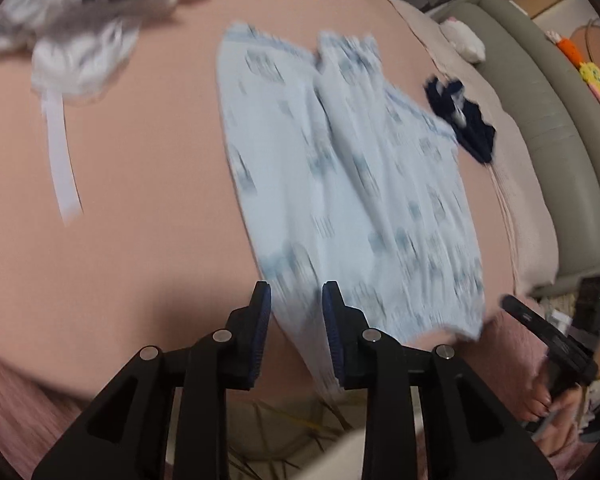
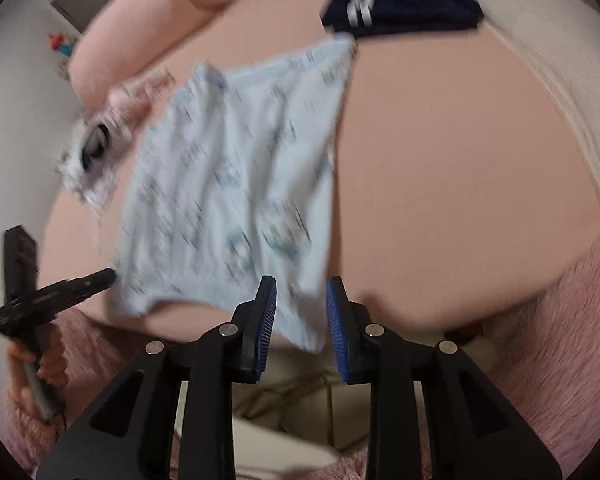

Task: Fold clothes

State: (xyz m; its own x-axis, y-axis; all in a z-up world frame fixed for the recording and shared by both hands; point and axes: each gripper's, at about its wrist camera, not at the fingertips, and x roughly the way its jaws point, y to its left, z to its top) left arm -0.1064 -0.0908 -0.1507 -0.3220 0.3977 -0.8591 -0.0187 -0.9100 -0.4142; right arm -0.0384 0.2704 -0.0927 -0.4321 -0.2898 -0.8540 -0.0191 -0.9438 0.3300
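Two black fingers with blue ribbed pads fill the bottom of the left wrist view: the left gripper stands partly open, and the near hem of the pale blue printed garment lies in the gap, though blur hides whether the pads press on it. That one garment is spread flat on the pink bed sheet. Three other pieces of clothing show here: a white and grey heap at upper left with one white strap trailing from it, and a dark navy item just beside the blue garment's far right edge. At right, the right gripper reaches toward the garment's near corner, a hand below it.

From the right wrist view, the right gripper is likewise partly open over the blue garment's near hem; a grip cannot be told. One navy garment with white stripes lies beyond, one pink pillow at upper left, and the left gripper points at the hem's other corner.
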